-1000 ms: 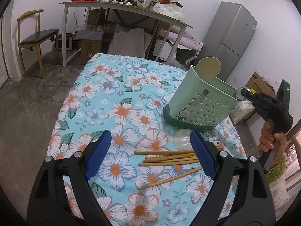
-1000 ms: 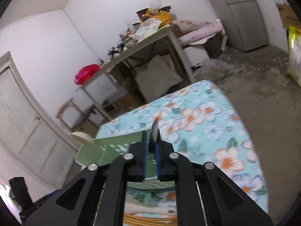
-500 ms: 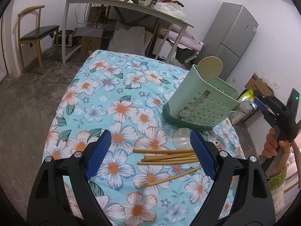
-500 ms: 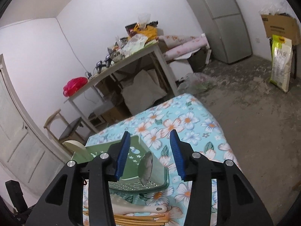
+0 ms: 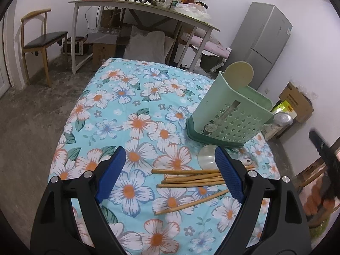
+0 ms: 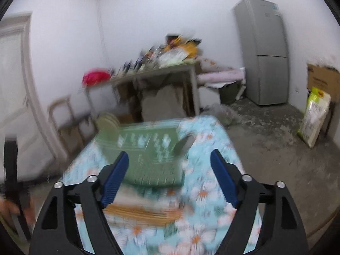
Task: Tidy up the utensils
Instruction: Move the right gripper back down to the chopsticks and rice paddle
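A pale green utensil holder point(image 5: 229, 114) stands on the floral tablecloth point(image 5: 131, 110), with a round beige paddle point(image 5: 239, 74) and a metal spoon point(image 5: 282, 119) sticking out of it. Several wooden chopsticks point(image 5: 191, 179) and a pale plastic spoon point(image 5: 207, 157) lie in front of it. My left gripper point(image 5: 170, 170) hovers open over the chopsticks and touches nothing. In the blurred right wrist view, my right gripper point(image 6: 170, 170) has its jaws opening with nothing between them. It faces the holder point(image 6: 144, 148), the metal spoon point(image 6: 184, 144) and the chopsticks point(image 6: 138, 212).
A cluttered desk point(image 5: 148, 6) and a chair point(image 5: 40, 40) stand beyond the table's far end. A grey fridge point(image 5: 263, 42) and cardboard boxes point(image 5: 297, 99) are at the right. A hand point(image 5: 318, 199) holds the blurred right gripper body at the right edge.
The right gripper let go of the metal spoon, which now rests in the holder, spread its jaws wide and pulled back from the holder. The left gripper stayed put.
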A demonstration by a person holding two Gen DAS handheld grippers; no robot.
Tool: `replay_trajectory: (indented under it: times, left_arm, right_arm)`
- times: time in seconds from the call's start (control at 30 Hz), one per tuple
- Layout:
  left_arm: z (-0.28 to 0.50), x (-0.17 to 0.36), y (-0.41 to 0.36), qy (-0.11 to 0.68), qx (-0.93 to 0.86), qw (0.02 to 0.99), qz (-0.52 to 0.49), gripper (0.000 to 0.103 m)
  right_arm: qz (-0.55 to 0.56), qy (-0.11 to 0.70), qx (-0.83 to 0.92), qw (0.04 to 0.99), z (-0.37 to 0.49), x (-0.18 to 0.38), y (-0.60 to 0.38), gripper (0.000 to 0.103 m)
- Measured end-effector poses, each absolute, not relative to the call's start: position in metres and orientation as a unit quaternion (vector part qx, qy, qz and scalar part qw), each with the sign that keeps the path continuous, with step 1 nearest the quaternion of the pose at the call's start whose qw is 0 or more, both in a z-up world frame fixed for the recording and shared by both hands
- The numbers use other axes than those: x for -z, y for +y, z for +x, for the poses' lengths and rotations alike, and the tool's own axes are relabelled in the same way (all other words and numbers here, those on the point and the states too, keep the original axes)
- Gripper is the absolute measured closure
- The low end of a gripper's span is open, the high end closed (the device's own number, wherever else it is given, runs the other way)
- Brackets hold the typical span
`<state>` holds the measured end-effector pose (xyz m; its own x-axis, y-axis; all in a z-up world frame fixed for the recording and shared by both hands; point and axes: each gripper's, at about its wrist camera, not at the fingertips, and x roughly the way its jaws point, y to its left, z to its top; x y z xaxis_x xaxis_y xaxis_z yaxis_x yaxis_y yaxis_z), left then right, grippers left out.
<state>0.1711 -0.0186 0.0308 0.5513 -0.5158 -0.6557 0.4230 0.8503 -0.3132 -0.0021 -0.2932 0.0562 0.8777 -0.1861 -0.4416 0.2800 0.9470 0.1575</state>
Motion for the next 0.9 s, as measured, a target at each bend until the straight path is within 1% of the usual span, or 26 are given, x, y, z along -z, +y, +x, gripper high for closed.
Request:
replay_trajectory:
  times: [0.1,0.13,0.2,0.3,0.4,0.5,0.53,0.7,0.9]
  left_arm:
    - [0.170,-0.024,-0.019,0.398,0.287,0.869,-0.058,0.020]
    - [0.170,-0.021,-0.020,0.405,0.292,0.864,-0.058,0.017]
    - [0.169,-0.014,-0.022,0.421,0.295,0.856,-0.054,0.016]
    - [0.166,-0.002,-0.024,0.438,0.290,0.850,-0.045,0.015]
    - [0.165,0.006,-0.024,0.448,0.282,0.847,-0.038,0.013]
    - [0.167,0.012,-0.021,0.458,0.270,0.846,-0.038,0.013]
    - [0.168,0.014,-0.020,0.462,0.265,0.846,-0.040,0.012]
    - [0.171,0.017,-0.013,0.465,0.252,0.847,-0.053,0.009]
    - [0.170,0.014,-0.014,0.460,0.257,0.848,-0.050,0.008]
  right_arm:
    - [0.079,0.280,0.089,0.953,0.000,-0.028,-0.265,0.019]
    - [0.077,0.307,0.074,0.946,0.001,-0.015,-0.256,0.019]
    - [0.084,0.361,0.051,0.928,0.005,0.011,-0.239,0.019]
    - [0.079,0.418,0.045,0.904,0.007,0.043,-0.217,0.019]
    - [0.071,0.443,0.050,0.892,0.010,0.061,-0.203,0.017]
    - [0.072,0.477,0.065,0.874,0.016,0.077,-0.201,0.008]
    - [0.067,0.480,0.070,0.872,0.016,0.081,-0.200,0.006]
    - [0.054,0.480,0.074,0.873,0.012,0.086,-0.194,0.006]
    - [0.060,0.486,0.064,0.870,0.012,0.085,-0.197,0.006]
